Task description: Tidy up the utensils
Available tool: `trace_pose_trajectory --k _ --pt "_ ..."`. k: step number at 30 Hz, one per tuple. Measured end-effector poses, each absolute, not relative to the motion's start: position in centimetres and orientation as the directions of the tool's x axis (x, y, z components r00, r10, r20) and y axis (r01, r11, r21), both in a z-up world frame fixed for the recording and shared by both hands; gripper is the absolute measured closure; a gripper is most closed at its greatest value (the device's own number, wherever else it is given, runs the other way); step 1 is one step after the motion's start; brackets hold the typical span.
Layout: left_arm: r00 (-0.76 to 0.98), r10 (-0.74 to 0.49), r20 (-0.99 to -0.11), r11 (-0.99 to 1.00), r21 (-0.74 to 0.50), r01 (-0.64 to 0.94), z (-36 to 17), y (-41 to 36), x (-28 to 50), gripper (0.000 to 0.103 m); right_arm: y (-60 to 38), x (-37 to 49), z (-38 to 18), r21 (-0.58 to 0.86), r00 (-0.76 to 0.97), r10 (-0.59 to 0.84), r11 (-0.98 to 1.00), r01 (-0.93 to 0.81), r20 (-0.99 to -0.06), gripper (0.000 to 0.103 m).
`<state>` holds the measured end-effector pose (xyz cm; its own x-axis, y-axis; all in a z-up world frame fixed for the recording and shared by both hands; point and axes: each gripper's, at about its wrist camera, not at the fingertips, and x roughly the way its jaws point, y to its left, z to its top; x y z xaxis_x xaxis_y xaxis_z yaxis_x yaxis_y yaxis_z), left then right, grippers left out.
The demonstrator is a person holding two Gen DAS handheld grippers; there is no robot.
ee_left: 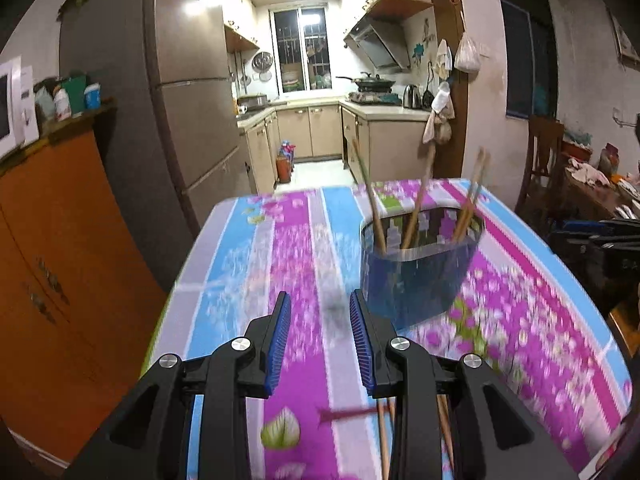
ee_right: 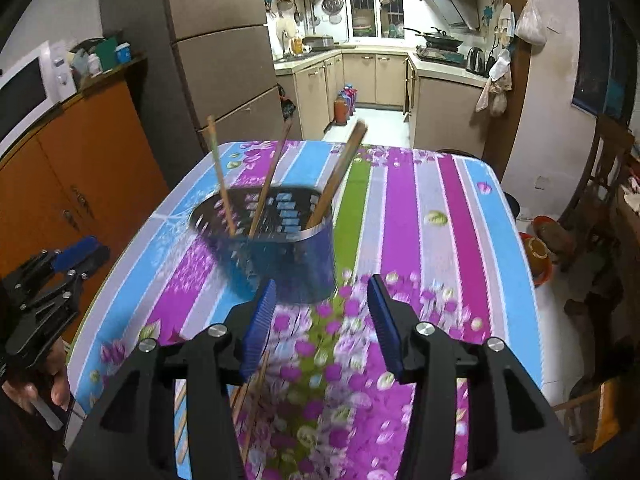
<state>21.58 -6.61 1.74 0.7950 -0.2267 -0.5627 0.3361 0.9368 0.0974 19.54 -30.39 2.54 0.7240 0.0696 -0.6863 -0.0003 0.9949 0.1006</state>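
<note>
Between the left gripper (ee_left: 320,316) jaws: nothing, parted over bare tablecloth (ee_left: 296,240). Right gripper (ee_right: 322,300) also parted, empty. Loose chopsticks (ee_right: 252,392) lie on the cloth under both grippers; several already stand in the blue holder (ee_right: 280,256) just ahead. Step looks like reaching for the next pick: lower, close on one stick, lift it to the holder.

This is a home: a dining table (ee_left: 540,320) under a flowered, striped cloth stands just outside a small kitchen. At the far end are beige cabinets (ee_left: 316,130), a barred window (ee_left: 302,50), a range hood (ee_left: 378,42) over a wok (ee_left: 374,80), a tall fridge (ee_left: 192,80) on the left.
</note>
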Motion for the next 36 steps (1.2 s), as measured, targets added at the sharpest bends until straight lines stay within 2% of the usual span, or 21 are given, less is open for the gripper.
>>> trace_pose_trajectory --k 5,15,20,25,30,36 --pt "0.79 -0.218 -0.573 0.936 0.105 0.335 -1.2 -5.6 18.5 0.071 -30.4 15.8 0.3 0.175 0.731 0.118 0.985 0.002 -0.672 0.053" --pt "0.768 -0.285 -0.573 0.914 0.08 0.399 -3.8 -6.3 12.4 0.071 -28.0 10.3 -2.4 0.171 0.747 0.103 0.985 0.014 -0.656 0.053" --pt "0.77 -0.298 -0.564 0.907 0.085 0.412 -5.5 -4.9 8.8 0.071 -25.6 6.4 -3.9 0.113 0.77 0.086 0.993 -0.018 -0.632 0.053" --pt "0.786 -0.283 -0.549 0.897 0.14 0.42 -7.9 -3.5 5.2 0.071 -23.6 2.4 -6.1 0.023 0.797 0.037 0.999 -0.029 -0.603 0.053" --pt "0.796 -0.285 -0.534 0.882 0.179 0.436 -11.0 -2.6 1.3 0.071 -22.5 -0.4 -9.2 0.003 0.79 0.031 0.999 -0.036 -0.612 0.053" --pt "0.815 -0.287 -0.504 0.877 0.203 0.435 -13.5 -2.2 -1.3 0.073 -21.6 -2.3 -12.6 0.024 0.783 0.047 0.999 -0.04 -0.62 0.065"
